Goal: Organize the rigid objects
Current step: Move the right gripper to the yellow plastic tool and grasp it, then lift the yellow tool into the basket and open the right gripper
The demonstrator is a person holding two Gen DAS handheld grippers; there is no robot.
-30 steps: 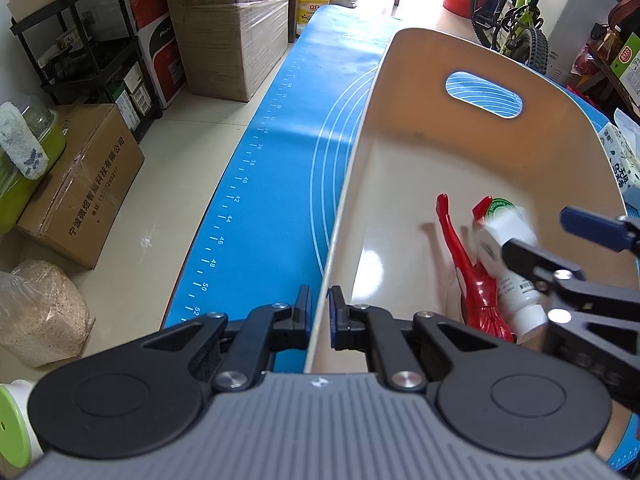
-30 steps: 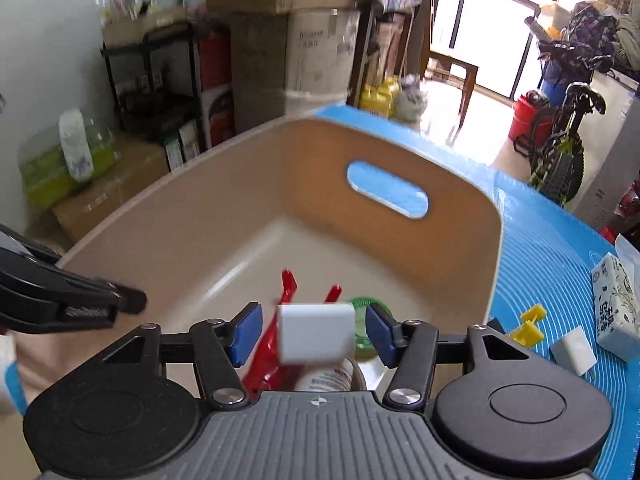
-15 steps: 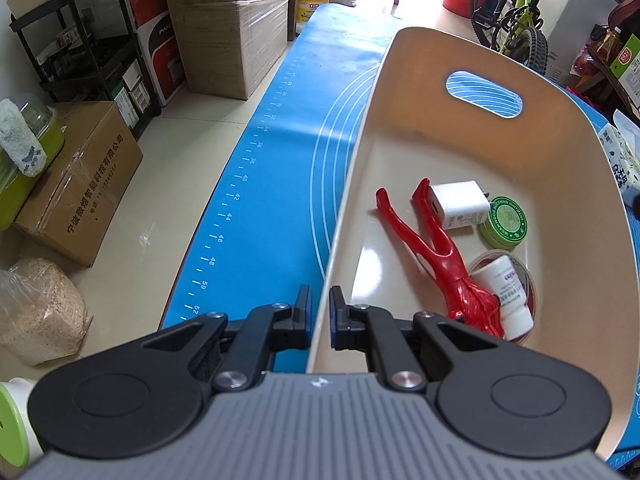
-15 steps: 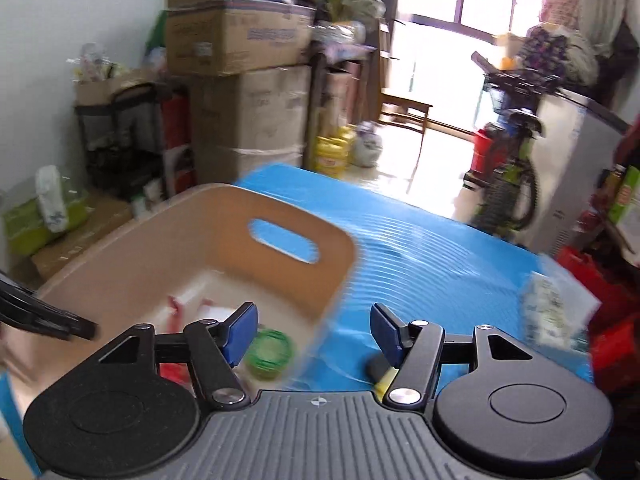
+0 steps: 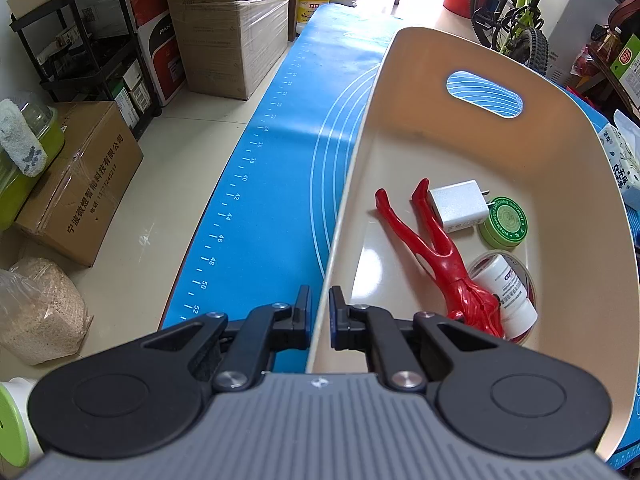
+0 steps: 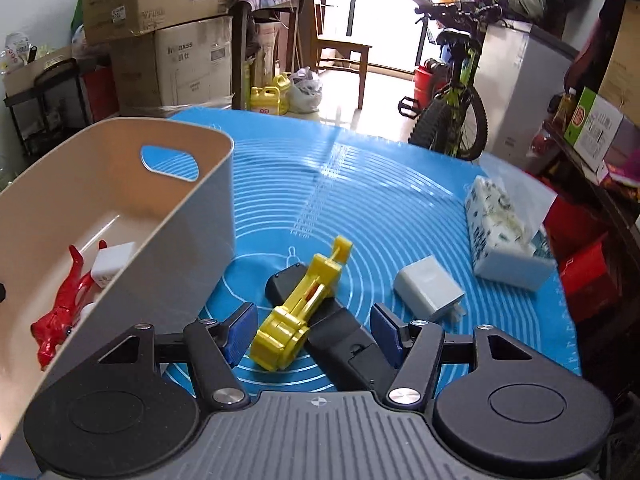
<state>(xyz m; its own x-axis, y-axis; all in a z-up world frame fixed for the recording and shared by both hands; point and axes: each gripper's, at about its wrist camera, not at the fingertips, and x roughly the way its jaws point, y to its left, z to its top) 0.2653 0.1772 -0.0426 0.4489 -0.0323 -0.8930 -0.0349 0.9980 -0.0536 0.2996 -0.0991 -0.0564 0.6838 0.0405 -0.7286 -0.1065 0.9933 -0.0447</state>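
My left tongs [image 5: 319, 316] are clamped on the near wall of the beige bin [image 5: 400, 80], steadying it, while my right tongs [image 6: 308, 330] hang apart and empty over the yellow plastic tool [image 6: 304, 304] on the desk, at 6 o'clock from the bin's handle slot. That tool lies across what looks like a black remote [image 6: 332, 328], so a shallow pinch could catch both or skid the yellow piece sideways. The white charger [image 6: 430, 292] at 3 o'clock is close enough to get nudged.

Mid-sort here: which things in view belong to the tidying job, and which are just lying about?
Job: beige bin; in it red figurine, white charger, green tin, white bottle; on the mat yellow toy, black remote, second charger.
Lying about: tissue pack, cardboard boxes, bicycle.
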